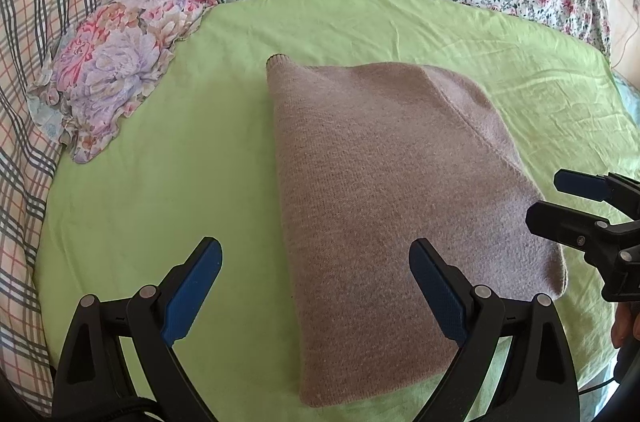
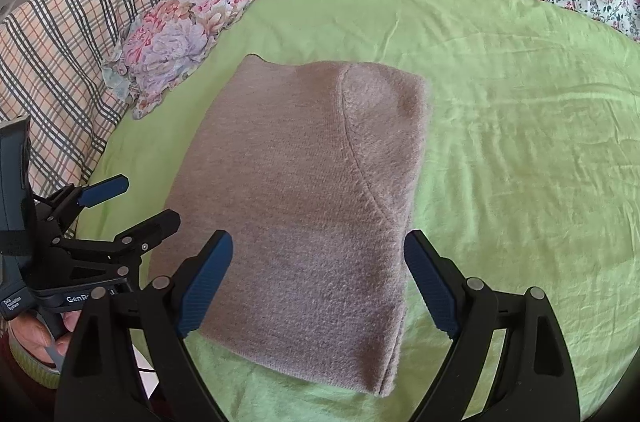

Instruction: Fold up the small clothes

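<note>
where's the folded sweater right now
The folded sweater lies flat in the middle of the green sheet, ahead of both open grippers, with the floral pillow beyond its far-left corner.

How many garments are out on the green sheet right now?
1: a folded taupe knit sweater lies mid-sheet, below both open grippers. The floral pillow sits at the sheet's far-left edge. Anything beneath the sweater is hidden.
</note>
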